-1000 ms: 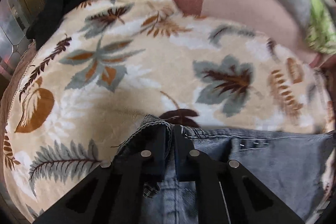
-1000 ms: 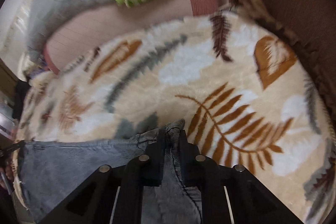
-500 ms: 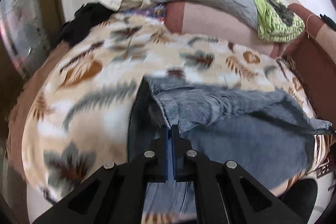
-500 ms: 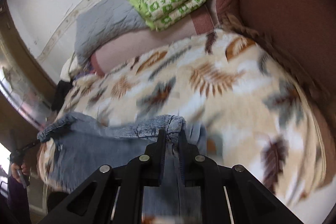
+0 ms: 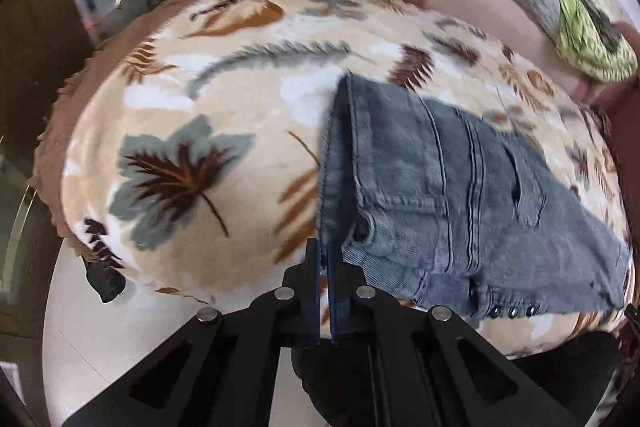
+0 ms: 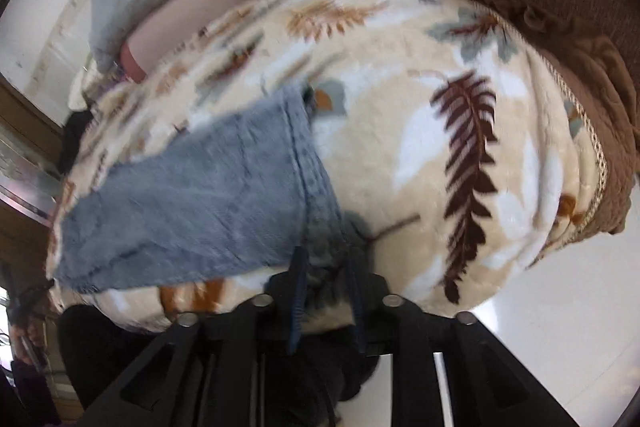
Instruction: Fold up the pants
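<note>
Leftmost, left tongs [image 5: 324, 259] nearly clenched, pinching nothing visible, just touching the edge of one pair of jeans [image 5: 440, 195] folded on a leaf-print blanket [image 5: 224, 99] covering the bed. Rightward, right tongs [image 6: 324, 267] parted around the jeans' hem. Brown cover, pale floor.

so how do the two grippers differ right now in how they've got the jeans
The left gripper has its jaws nearly together, pinching a thin edge of the jeans. The right gripper has its jaws spread apart, with denim lying loosely between them, not clamped. The left view is fairly sharp; the right view is blurred. Both sit at the near edge of the leaf-print blanket, at opposite ends of the jeans.
</note>
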The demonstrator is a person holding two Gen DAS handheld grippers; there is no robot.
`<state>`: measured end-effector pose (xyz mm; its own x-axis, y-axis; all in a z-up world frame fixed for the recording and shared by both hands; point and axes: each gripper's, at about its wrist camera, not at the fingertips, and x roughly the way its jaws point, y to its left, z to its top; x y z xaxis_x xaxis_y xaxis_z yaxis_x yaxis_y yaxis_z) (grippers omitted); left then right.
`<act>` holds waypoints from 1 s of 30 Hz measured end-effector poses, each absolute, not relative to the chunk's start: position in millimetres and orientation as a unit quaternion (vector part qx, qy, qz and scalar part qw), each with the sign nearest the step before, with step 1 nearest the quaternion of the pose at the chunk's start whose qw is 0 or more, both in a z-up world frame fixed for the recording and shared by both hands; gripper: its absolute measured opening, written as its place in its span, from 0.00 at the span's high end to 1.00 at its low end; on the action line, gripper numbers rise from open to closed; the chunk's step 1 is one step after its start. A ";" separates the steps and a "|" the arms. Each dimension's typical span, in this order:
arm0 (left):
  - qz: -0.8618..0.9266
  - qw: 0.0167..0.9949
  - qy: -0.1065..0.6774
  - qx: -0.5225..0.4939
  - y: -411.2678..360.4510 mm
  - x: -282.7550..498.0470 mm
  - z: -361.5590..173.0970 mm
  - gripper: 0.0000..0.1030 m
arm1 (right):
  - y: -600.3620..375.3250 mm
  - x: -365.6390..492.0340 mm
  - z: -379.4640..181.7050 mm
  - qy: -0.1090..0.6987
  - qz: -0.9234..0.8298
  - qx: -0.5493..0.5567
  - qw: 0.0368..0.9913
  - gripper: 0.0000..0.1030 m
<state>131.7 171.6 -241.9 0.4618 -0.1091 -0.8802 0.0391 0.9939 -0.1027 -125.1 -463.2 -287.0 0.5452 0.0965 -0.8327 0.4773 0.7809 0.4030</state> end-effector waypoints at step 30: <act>-0.056 0.780 0.584 -0.218 127.8 159.1 -294.2 0.57 | -427.6 -112.3 -286.5 0.424 -0.093 0.347 0.831 0.38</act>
